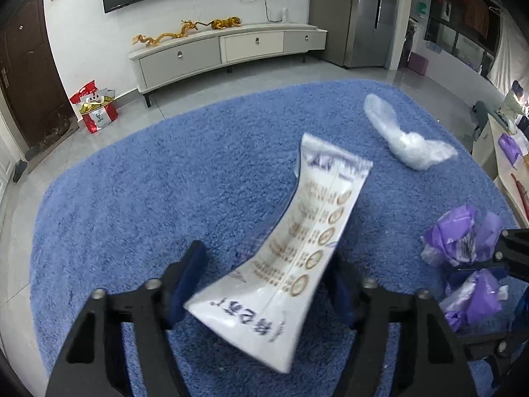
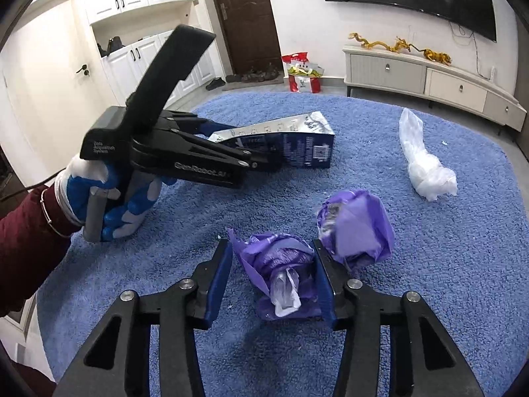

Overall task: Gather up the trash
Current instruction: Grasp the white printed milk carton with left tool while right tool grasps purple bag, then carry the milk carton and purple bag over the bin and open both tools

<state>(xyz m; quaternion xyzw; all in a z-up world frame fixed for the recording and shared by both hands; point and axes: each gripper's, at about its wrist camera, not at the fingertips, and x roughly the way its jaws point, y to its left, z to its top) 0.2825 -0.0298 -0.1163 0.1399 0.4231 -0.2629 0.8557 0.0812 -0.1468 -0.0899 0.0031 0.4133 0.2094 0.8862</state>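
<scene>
A flat white snack wrapper [image 1: 297, 241] with brown print lies between the wide-open jaws of my left gripper [image 1: 264, 281], over the blue rug; whether a finger touches it I cannot tell. In the right wrist view the wrapper [image 2: 287, 139] shows its dark blue side at the left gripper's tips [image 2: 261, 162]. My right gripper [image 2: 272, 281] is open around a crumpled purple bag [image 2: 277, 268], which touches the right finger [image 2: 325, 284]. A second purple bag [image 2: 357, 228] sits just beyond it. A crumpled clear plastic bag [image 2: 423, 162] lies farther right, also in the left wrist view [image 1: 400, 135].
Everything rests on a round blue shag rug [image 2: 198, 218] on a grey tiled floor. A TV cabinet [image 1: 228, 49] stands at the far wall. A red and white shopping bag [image 1: 96, 106] stands near the brown door. A table edge [image 1: 499, 155] is at the right.
</scene>
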